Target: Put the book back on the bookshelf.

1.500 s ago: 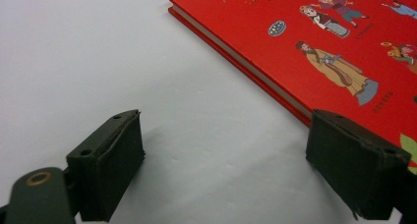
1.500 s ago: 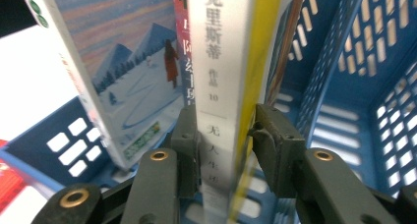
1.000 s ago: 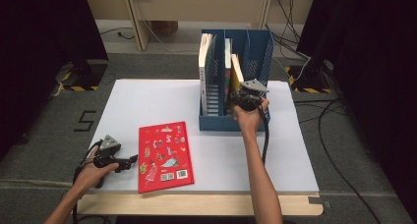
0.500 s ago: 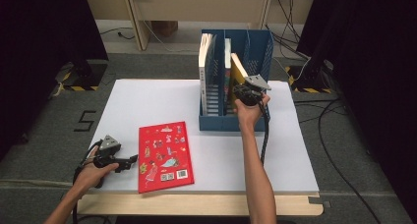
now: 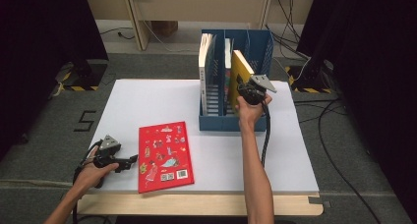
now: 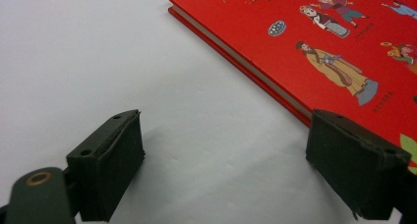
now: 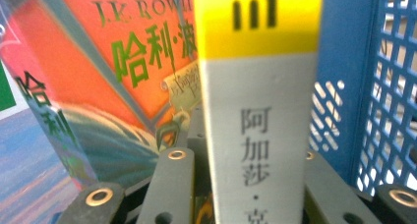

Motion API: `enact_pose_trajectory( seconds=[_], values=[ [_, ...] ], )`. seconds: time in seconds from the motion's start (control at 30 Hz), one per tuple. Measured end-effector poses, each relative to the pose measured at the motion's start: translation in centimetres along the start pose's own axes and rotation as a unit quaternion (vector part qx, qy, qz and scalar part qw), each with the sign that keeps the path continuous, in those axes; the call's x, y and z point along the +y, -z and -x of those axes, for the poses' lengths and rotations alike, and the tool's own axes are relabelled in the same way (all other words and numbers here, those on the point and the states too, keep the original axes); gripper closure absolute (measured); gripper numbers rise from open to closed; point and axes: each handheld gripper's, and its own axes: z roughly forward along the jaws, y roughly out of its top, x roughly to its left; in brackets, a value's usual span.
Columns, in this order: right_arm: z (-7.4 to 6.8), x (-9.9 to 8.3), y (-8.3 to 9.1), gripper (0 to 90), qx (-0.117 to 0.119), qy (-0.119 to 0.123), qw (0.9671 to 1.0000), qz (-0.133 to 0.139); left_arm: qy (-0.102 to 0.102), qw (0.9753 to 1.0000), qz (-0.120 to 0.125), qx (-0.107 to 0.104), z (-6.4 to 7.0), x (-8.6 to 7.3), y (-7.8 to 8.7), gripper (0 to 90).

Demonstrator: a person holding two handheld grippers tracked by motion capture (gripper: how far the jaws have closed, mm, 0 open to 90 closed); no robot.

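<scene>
Right of centre, the right hand-held gripper is clamping the yellow book by its spine (stiff, probably light), while the left hand-held gripper is gaping empty.

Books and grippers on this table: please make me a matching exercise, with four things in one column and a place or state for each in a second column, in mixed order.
Things:
1. red book
2. yellow book
3. left gripper
4. blue file rack

Places or states:
A. stands at the far side of the table
B. jaws open, just left of a flat book
C. lies flat near the front edge
D. clamped by the right gripper, tilted in the rack

Pairs: 1-C, 2-D, 3-B, 4-A
</scene>
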Motion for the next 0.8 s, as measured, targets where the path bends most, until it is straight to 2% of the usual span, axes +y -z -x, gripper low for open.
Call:
enact_pose_trajectory(
  seconds=[0.17, 0.4, 0.67, 0.8],
  values=[
    [-0.5, 0.8, -0.5, 74.7, -0.006, 0.004, 0.9998, 0.018, 0.000, 1.0000, 0.000, 0.000, 0.0, 0.0, 0.0, 13.0],
    [-0.8, 1.2, -1.8, 74.8, -0.016, 0.009, 0.9994, 0.030, 0.000, 1.0000, 0.000, 0.000, 0.0, 0.0, 0.0, 13.0],
    [-1.2, 0.7, -3.2, 74.8, -0.030, 0.020, 0.9991, 0.023, 0.000, 1.0000, 0.000, 0.000, 0.0, 0.0, 0.0, 13.0],
    [-1.3, 0.0, -3.9, 74.7, -0.037, 0.027, 0.9990, 0.005, 0.000, 1.0000, 0.000, 0.000, 0.0, 0.0, 0.0, 13.0]
  ],
)
